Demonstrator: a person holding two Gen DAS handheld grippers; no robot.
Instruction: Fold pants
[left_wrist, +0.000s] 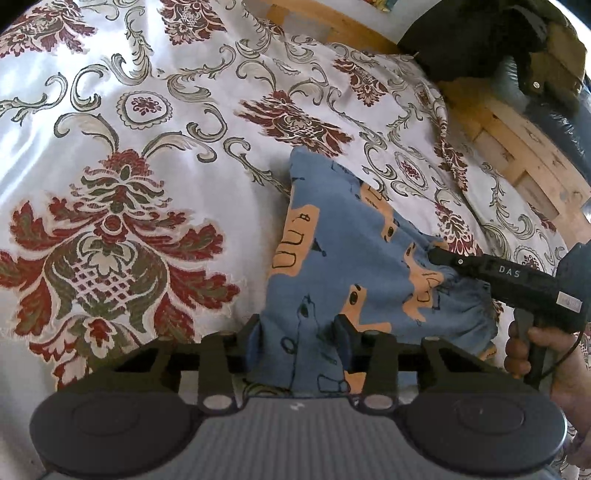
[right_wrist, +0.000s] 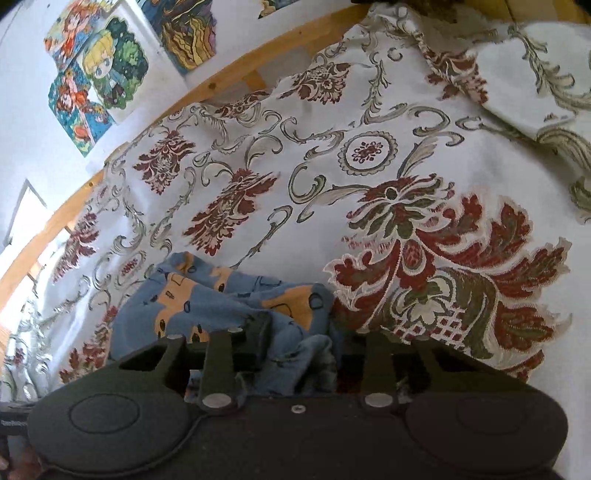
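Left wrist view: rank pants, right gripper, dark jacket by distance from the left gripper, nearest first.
1. Pants: blue and orange, between the left gripper fingers, on the bedspread.
2. Right gripper: to the right, its tip on the pants' waistband side.
3. Dark jacket: top right corner, beyond the wooden bed frame.

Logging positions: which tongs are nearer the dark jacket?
Right. The right tongs grip the pants on the side toward the jacket; the left tongs hold them farther away.
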